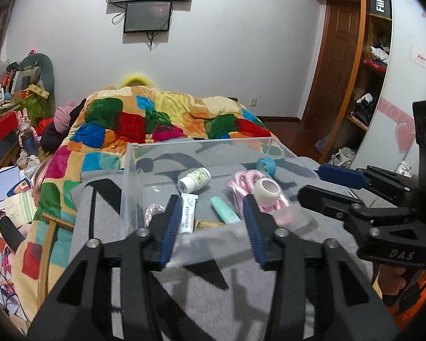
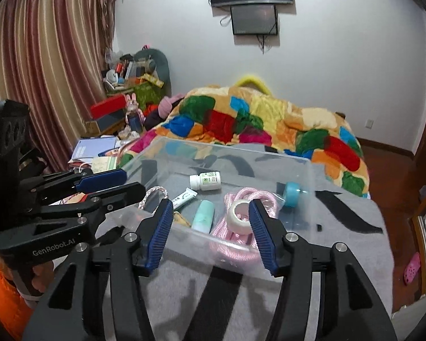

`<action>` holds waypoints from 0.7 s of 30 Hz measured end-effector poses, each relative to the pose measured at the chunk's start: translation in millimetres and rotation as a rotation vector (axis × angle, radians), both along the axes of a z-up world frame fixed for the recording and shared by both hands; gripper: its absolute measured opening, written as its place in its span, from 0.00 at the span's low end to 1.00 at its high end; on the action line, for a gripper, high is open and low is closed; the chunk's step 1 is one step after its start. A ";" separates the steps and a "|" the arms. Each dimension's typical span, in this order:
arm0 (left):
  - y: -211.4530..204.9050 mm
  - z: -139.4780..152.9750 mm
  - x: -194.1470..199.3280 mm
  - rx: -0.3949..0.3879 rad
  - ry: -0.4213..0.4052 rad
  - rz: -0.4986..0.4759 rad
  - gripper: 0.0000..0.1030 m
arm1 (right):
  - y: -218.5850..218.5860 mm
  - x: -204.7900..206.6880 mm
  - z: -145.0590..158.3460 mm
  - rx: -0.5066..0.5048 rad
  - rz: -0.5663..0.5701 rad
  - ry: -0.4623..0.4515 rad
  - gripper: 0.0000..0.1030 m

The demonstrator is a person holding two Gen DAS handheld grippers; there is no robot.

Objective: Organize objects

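Note:
A clear plastic bin [image 1: 129, 170] [image 2: 311, 176] sits on a grey blanket on the bed. Inside lie a white pill bottle [image 1: 194, 180] [image 2: 206, 181], a white tube [image 1: 187, 213] [image 2: 183, 197], a mint green tube [image 1: 224, 209] [image 2: 203, 216], pink rope [image 1: 241, 183] [image 2: 235, 240], a white tape roll [image 1: 267, 188] [image 2: 240, 211], a blue tape roll [image 1: 266, 165] [image 2: 293, 194] and a braided cord [image 1: 153, 211] [image 2: 153, 194]. My left gripper [image 1: 210, 218] [image 2: 127, 183] is open and empty at the bin's near left. My right gripper [image 2: 211, 218] [image 1: 315, 180] is open and empty over the near wall.
A colourful patchwork quilt [image 1: 162, 119] [image 2: 258, 122] is heaped behind the bin. Cluttered boxes, papers and toys [image 1: 11, 147] [image 2: 122, 108] fill the left side. A wooden wardrobe [image 1: 363, 85] stands at the right. Striped curtains [image 2: 42, 56] hang at the left.

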State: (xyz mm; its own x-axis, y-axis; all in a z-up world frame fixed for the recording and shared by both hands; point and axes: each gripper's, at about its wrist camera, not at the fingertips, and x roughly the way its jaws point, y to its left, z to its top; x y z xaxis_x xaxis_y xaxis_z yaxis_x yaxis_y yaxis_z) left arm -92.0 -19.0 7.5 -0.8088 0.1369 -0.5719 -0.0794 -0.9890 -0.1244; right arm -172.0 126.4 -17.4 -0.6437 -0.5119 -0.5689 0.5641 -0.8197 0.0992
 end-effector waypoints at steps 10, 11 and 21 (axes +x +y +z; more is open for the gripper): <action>4.5 -12.7 25.8 0.036 0.031 0.023 0.73 | 20.7 20.9 -15.0 -0.024 -0.030 0.012 0.63; 6.4 -14.0 26.6 0.030 0.032 0.026 0.74 | 21.8 22.5 -16.7 -0.023 -0.033 0.015 0.64; 15.2 -27.0 29.5 0.004 0.019 0.034 0.75 | 26.8 32.1 -26.5 -0.015 -0.039 0.038 0.67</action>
State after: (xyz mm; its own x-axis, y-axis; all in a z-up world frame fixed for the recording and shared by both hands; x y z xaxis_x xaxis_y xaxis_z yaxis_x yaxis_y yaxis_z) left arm -62.6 -3.8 -19.5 -0.8237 0.1114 -0.5559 -0.0480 -0.9907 -0.1273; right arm -139.8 153.2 -43.8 -0.6844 -0.4942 -0.5360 0.5353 -0.8398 0.0908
